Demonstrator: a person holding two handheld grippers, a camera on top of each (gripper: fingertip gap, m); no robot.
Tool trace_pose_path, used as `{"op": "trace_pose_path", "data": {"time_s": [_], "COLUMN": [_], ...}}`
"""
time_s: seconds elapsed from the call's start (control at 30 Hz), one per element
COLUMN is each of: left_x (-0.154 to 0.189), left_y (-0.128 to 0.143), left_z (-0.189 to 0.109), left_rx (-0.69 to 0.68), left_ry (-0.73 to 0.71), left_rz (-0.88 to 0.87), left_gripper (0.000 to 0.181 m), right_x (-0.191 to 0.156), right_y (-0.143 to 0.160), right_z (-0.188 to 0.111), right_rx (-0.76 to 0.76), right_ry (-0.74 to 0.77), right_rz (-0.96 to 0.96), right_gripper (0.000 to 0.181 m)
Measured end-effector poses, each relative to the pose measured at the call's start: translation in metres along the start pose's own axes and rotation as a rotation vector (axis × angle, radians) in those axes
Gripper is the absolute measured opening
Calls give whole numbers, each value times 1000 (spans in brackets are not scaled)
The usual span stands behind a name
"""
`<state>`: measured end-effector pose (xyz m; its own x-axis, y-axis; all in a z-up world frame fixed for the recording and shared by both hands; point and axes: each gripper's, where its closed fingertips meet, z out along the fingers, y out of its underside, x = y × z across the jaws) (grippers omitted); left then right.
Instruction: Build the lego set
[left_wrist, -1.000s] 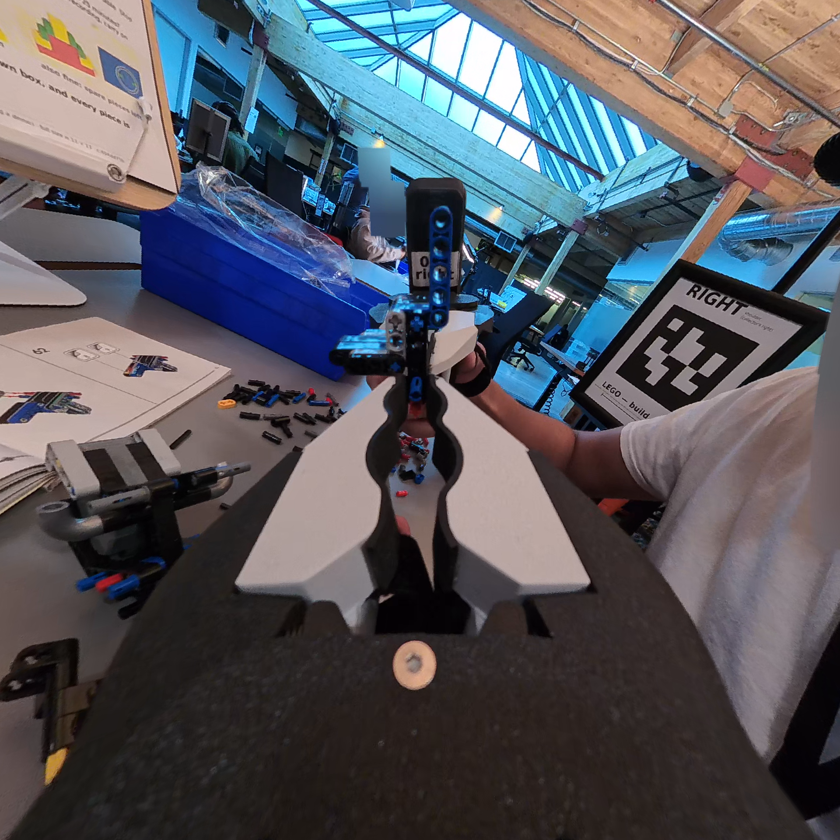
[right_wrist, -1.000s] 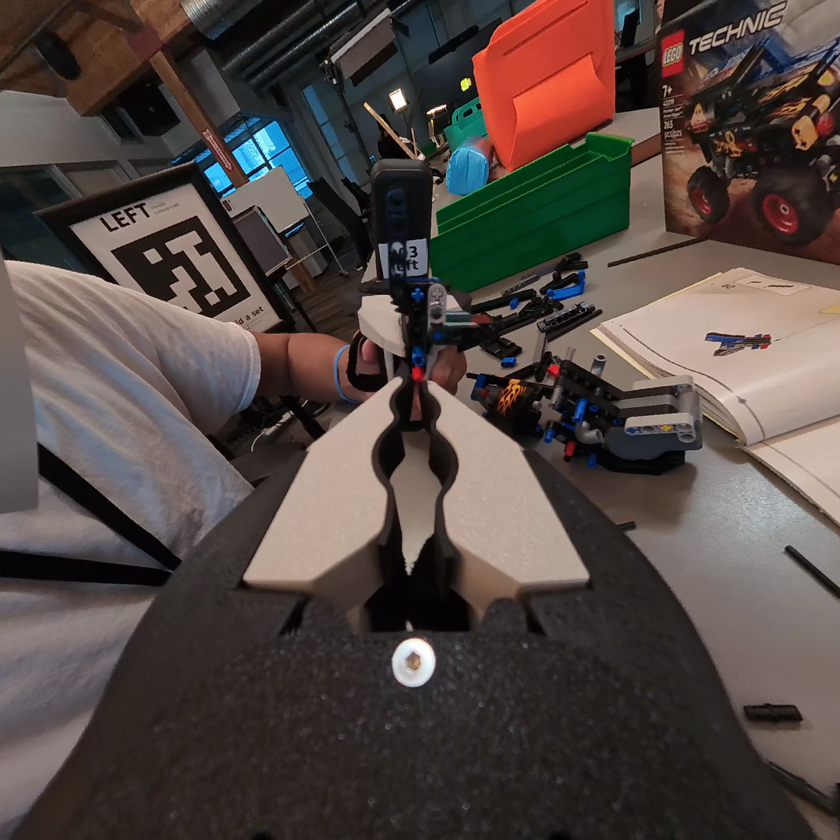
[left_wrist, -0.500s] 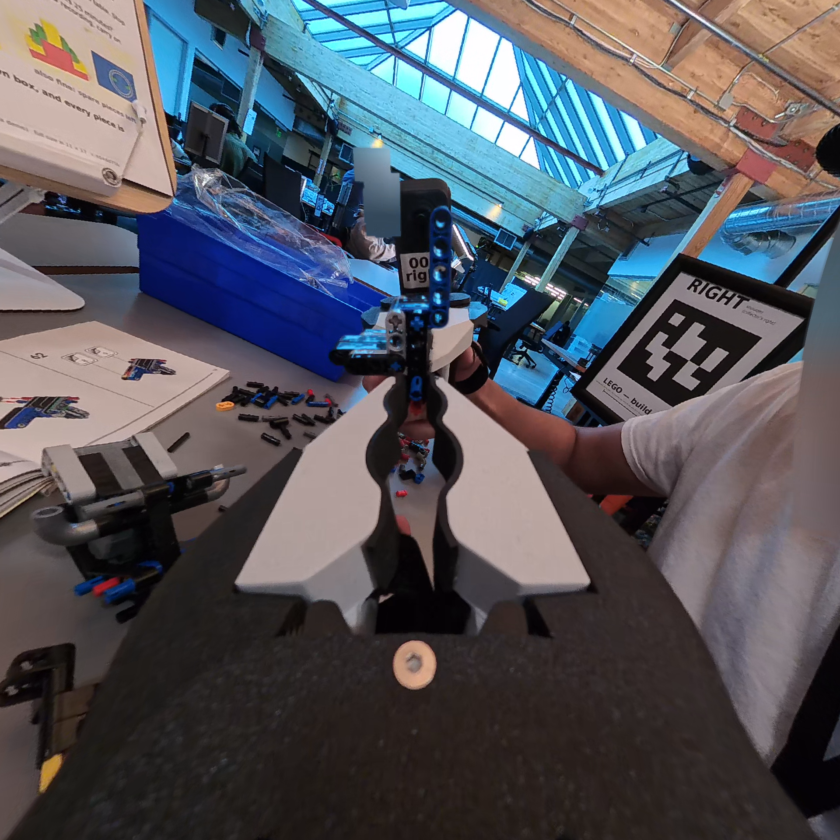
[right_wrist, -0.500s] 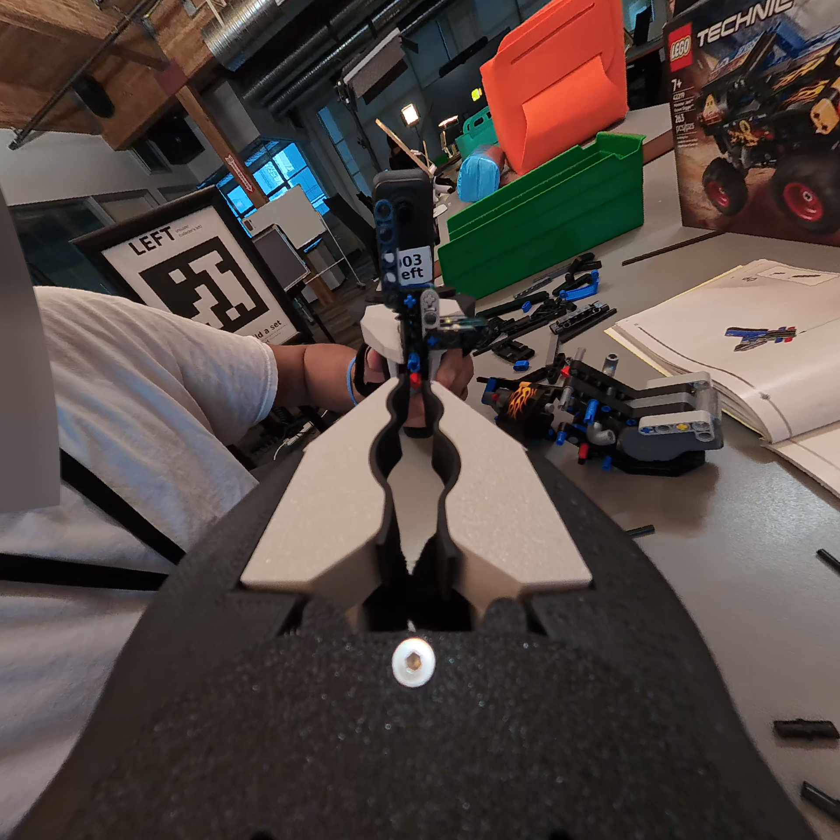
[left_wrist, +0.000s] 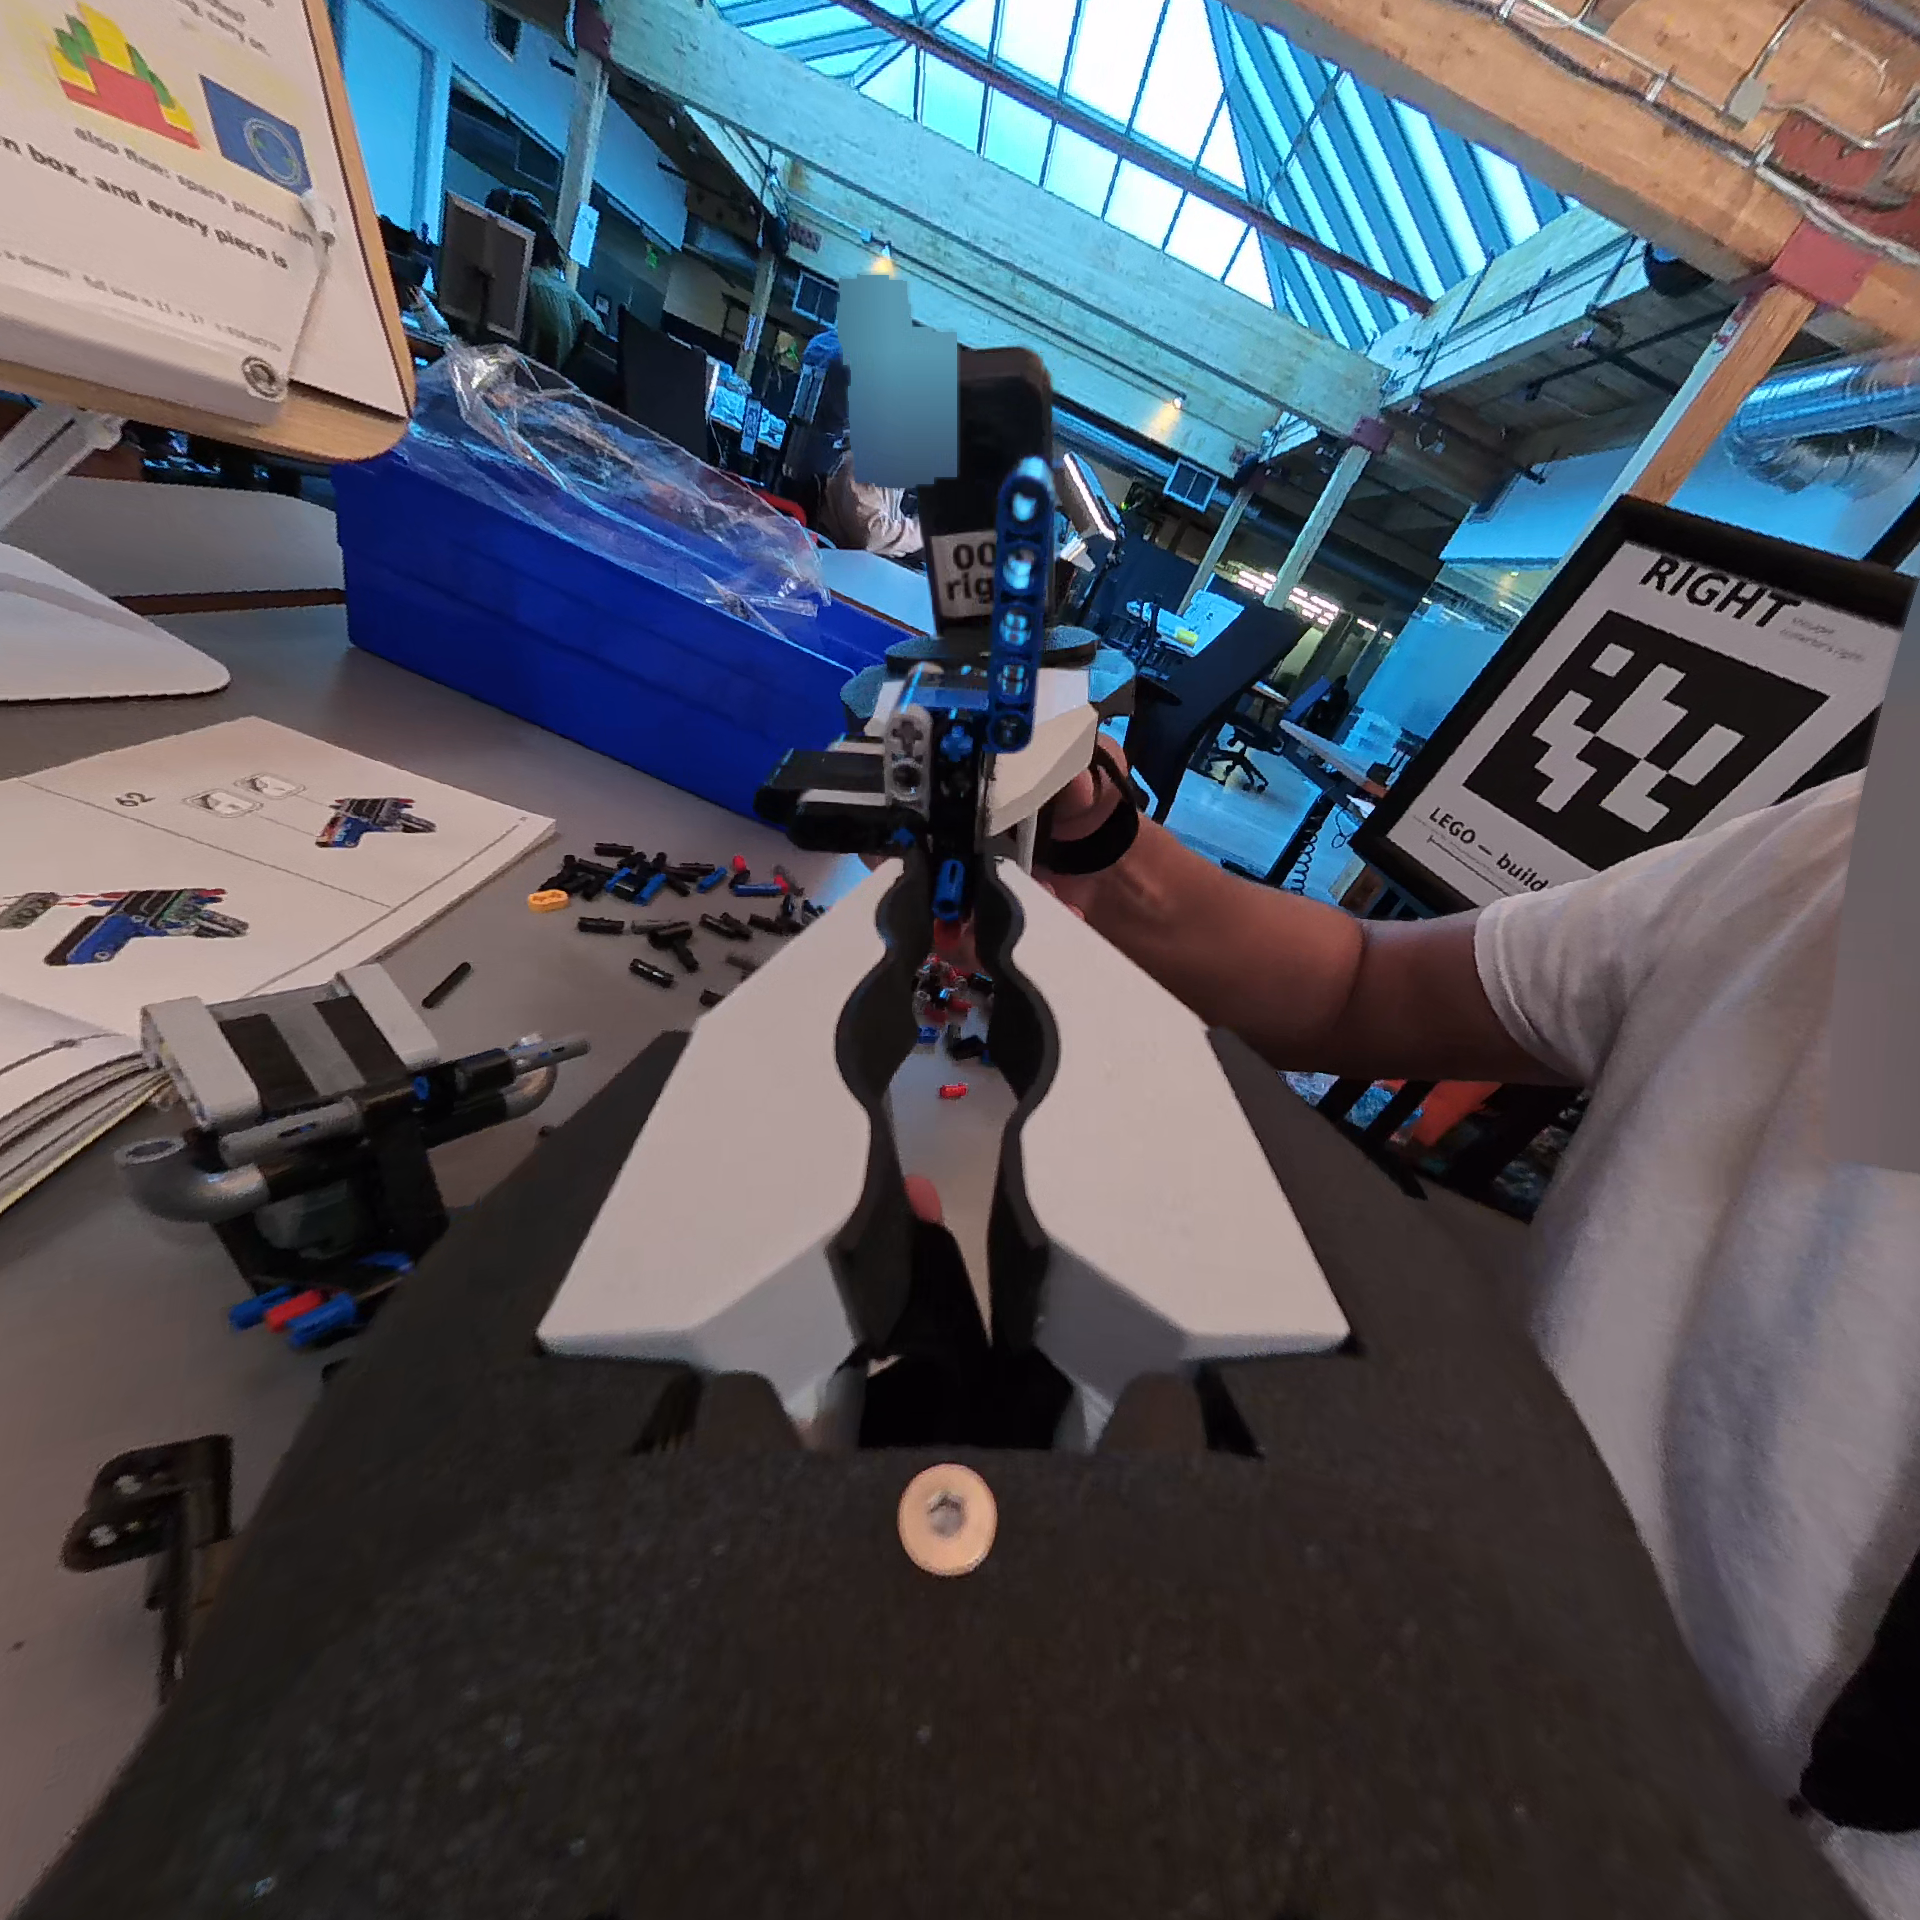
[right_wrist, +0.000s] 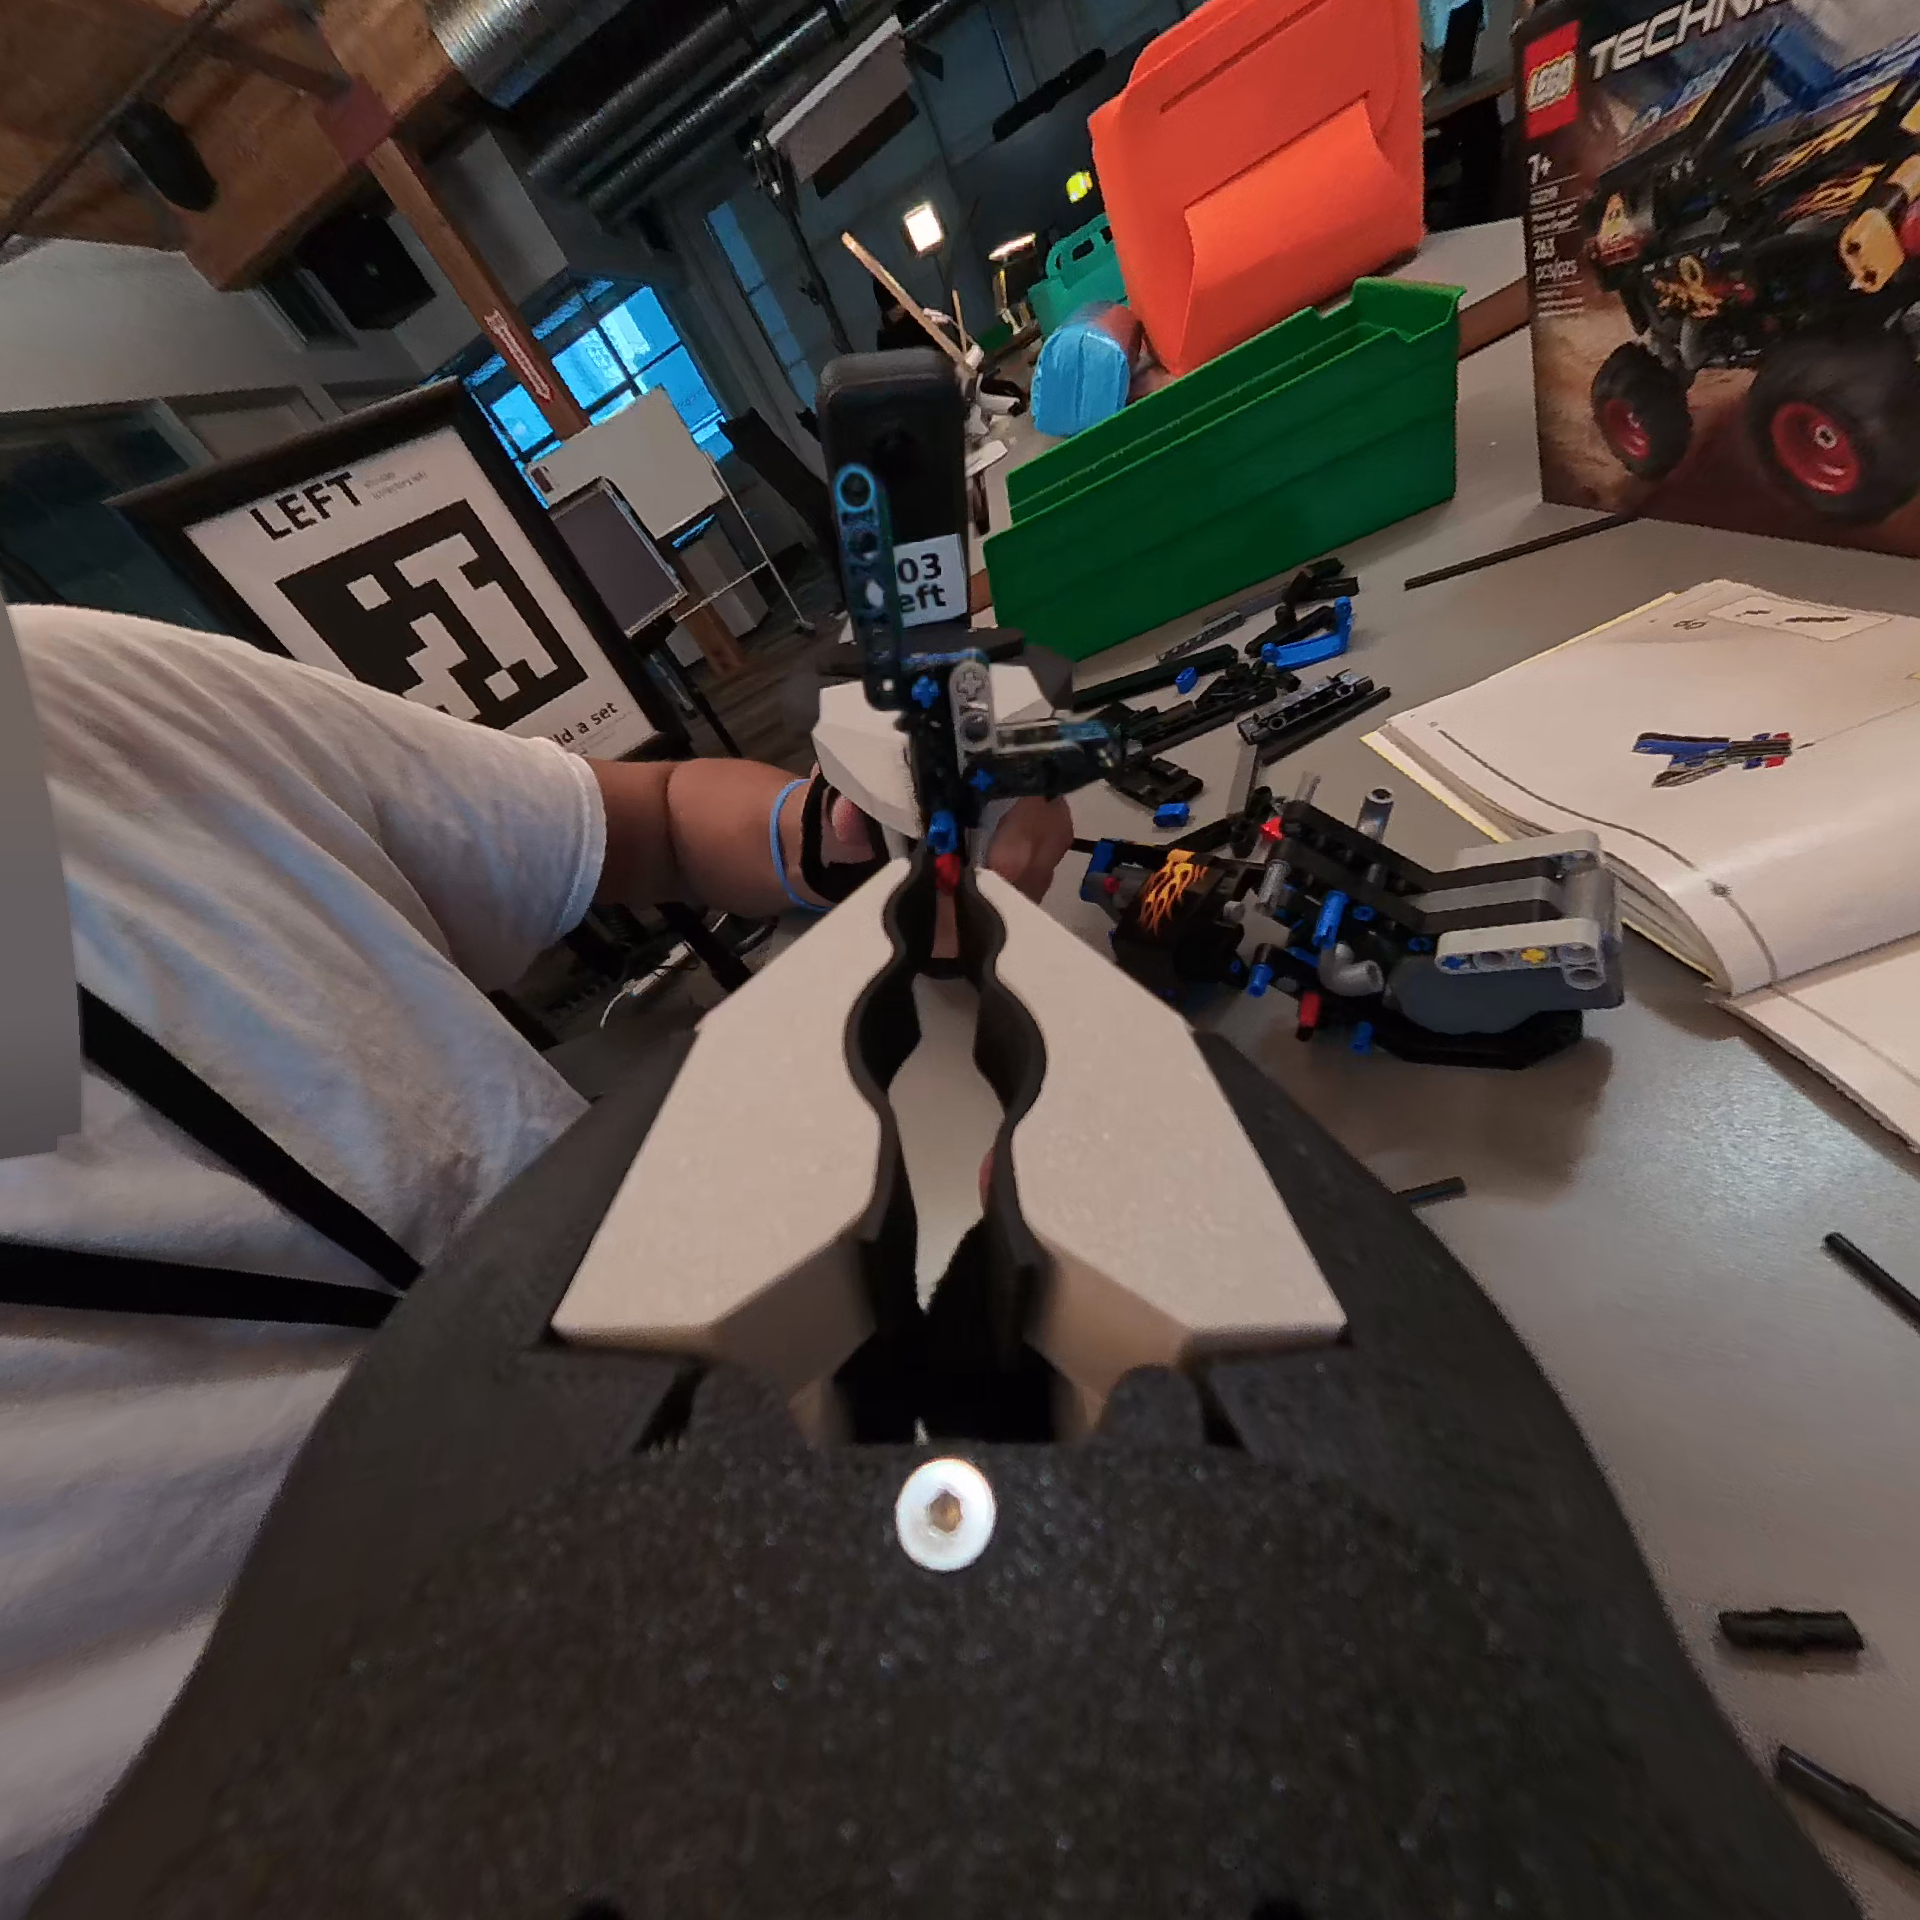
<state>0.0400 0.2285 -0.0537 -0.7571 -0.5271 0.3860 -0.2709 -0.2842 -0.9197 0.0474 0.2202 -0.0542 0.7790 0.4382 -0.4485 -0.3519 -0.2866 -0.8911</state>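
Observation:
A small black, grey and blue lego sub-assembly (left_wrist: 935, 758) is held in the air between my two grippers, which face each other. A blue beam (left_wrist: 1013, 613) stands up from it. My left gripper (left_wrist: 948, 883) is shut on its lower end. My right gripper (right_wrist: 940, 873) is shut on the same sub-assembly (right_wrist: 961, 727) from the other side, and the blue beam (right_wrist: 871, 582) leans slightly left there. The partly built black and grey truck body (left_wrist: 312, 1091) stands on the grey table, and it also shows in the right wrist view (right_wrist: 1351, 935).
An open instruction booklet (left_wrist: 208, 862) (right_wrist: 1714, 748) lies beside the truck body. Loose small pins (left_wrist: 675, 904) and black beams (right_wrist: 1247, 686) are scattered on the table. Blue bins (left_wrist: 582, 623), a green bin (right_wrist: 1247, 457) and the set's box (right_wrist: 1725, 260) stand at the back. Only a small space, under 4 cm, lies between the two pairs of fingers.
The held sub-assembly has turned a little: its grey connector face now shows in the left wrist view and the blue beam leans in the right wrist view. Both grippers stay shut.

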Motion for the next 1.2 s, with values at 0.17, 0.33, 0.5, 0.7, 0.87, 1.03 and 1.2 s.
{"op": "trace_pose_path", "data": {"time_s": [0.17, 0.33, 0.5, 0.7, 0.87, 1.03, 1.2], "left_x": [0, 3, 5, 3, -2, -16, -24], "left_y": [0, -1, 0, -8, -9, -20, -29], "left_z": [0, 1, 2, 3, 0, -7, -10], "left_rx": [7, 18, 10, 37, 52, 160, 261], "left_ry": [11, 21, 23, 46, 49, 68, 112], "left_rz": [-11, -25, -1, -110, -165, -375, -591], "left_gripper": [6, 6, 6, 6, 6, 5, 6], "right_x": [0, -3, -6, -6, -1, 14, 22], "right_y": [0, -1, 1, -8, -10, -18, -26], "right_z": [1, 1, 3, -2, -2, -8, 7], "right_rx": [2, 4, -4, 36, 43, 56, 16], "right_ry": [17, 0, -1, -36, 1, 176, 650], "right_rz": [-21, -23, -36, 2, -8, -183, -611], "right_gripper": [2, 2, 2, 3, 1, 24, 44]}}
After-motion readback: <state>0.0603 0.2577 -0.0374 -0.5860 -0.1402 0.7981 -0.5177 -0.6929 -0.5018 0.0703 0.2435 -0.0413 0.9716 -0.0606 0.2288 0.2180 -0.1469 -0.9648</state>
